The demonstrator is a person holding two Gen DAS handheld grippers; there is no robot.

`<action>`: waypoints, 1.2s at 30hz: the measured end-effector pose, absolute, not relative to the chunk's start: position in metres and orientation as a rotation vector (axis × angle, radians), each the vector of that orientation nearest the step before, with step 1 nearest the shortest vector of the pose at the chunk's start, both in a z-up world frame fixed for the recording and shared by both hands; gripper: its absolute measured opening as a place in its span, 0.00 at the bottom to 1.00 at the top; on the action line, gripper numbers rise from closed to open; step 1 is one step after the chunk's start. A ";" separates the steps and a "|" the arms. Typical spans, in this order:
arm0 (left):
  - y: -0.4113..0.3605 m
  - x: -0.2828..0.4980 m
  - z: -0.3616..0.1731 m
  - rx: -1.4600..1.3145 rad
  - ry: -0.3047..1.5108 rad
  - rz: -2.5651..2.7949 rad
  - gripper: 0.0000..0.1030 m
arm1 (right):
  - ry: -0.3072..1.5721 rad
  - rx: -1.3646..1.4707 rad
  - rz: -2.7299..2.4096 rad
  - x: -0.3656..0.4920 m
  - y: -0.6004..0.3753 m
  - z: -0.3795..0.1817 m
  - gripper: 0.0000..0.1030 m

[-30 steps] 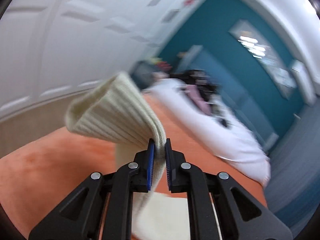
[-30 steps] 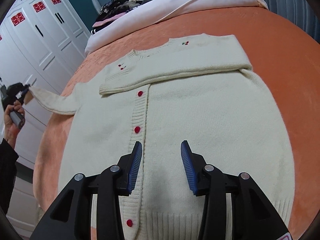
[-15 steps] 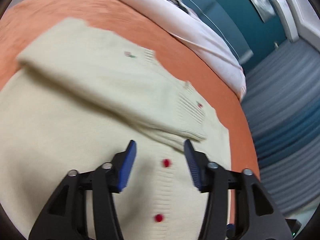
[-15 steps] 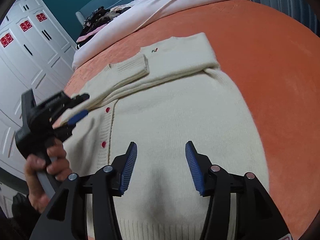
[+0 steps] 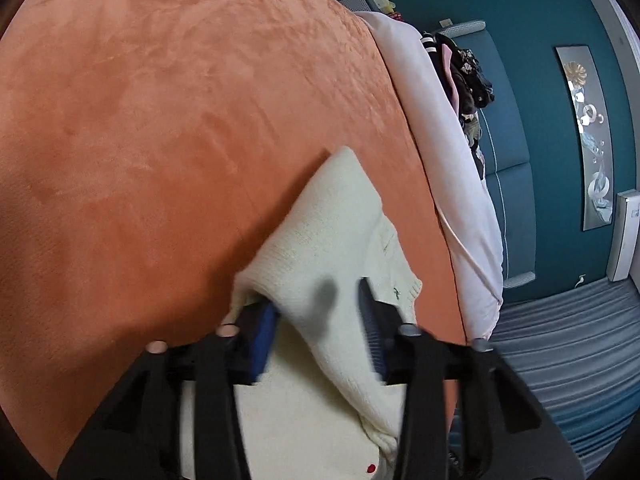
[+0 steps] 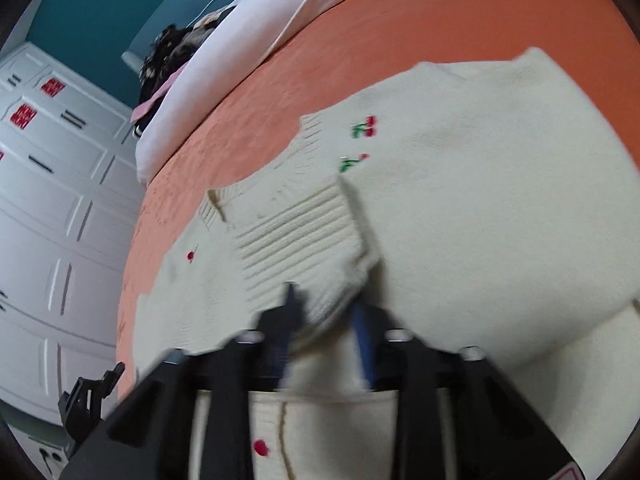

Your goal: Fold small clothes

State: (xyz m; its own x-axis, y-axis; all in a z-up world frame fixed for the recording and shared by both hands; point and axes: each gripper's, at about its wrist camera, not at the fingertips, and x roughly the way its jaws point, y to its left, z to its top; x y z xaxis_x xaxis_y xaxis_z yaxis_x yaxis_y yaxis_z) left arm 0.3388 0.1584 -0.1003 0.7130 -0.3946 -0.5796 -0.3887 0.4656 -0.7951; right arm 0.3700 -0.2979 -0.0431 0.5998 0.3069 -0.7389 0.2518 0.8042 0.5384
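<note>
The cream knit cardigan (image 6: 460, 216) lies flat on the orange bedspread (image 5: 160, 120), soft, light and floppy, best pinched at a doubled edge, with the left gripper (image 5: 320, 324) spread apart around its folded shoulder and the right gripper (image 6: 326, 320) unclenched around the ribbed cuff (image 6: 304, 248).

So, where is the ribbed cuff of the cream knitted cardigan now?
In the right wrist view, the ribbed cuff lies folded over the chest of the cream knitted cardigan, just ahead of the right gripper, left of the embroidered cherries.
</note>
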 end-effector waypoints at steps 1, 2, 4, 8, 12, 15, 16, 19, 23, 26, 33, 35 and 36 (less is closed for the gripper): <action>0.164 0.339 -0.093 -1.123 0.798 -0.027 0.09 | 0.865 0.626 0.086 0.369 -0.292 -0.018 0.10; 0.160 0.339 -0.087 -1.119 0.762 -0.045 0.09 | 0.790 0.599 0.125 0.364 -0.289 0.009 0.10; 0.148 0.344 -0.074 -1.079 0.723 -0.072 0.09 | 0.669 0.565 0.154 0.347 -0.293 0.050 0.09; 0.127 0.354 -0.094 -0.978 0.783 -0.097 0.09 | 0.701 0.554 0.015 0.332 -0.337 0.023 0.08; 0.104 0.339 -0.131 -0.885 0.817 -0.062 0.09 | 0.881 0.571 -0.084 0.331 -0.358 -0.071 0.07; 0.097 0.337 -0.126 -0.782 0.787 -0.062 0.09 | 0.892 0.592 -0.091 0.336 -0.357 -0.061 0.10; 0.098 0.336 -0.127 -0.790 0.782 -0.068 0.09 | 0.891 0.579 -0.101 0.336 -0.356 -0.057 0.11; 0.101 0.335 -0.127 -0.797 0.766 -0.082 0.09 | 0.807 0.529 -0.207 0.311 -0.349 -0.036 0.21; 0.105 0.325 -0.131 -0.811 0.737 -0.104 0.09 | 0.800 0.455 0.004 0.319 -0.291 -0.008 0.21; 0.100 0.325 -0.129 -0.803 0.733 -0.101 0.09 | 0.854 0.321 0.266 0.349 -0.194 -0.003 0.20; 0.096 0.324 -0.133 -0.767 0.716 -0.111 0.09 | 1.012 0.248 0.332 0.428 -0.130 -0.065 0.01; 0.095 0.325 -0.136 -0.764 0.709 -0.119 0.09 | 0.978 0.278 0.260 0.431 -0.174 -0.064 0.00; 0.094 0.325 -0.136 -0.758 0.705 -0.119 0.09 | 0.964 0.292 0.194 0.429 -0.202 -0.063 0.00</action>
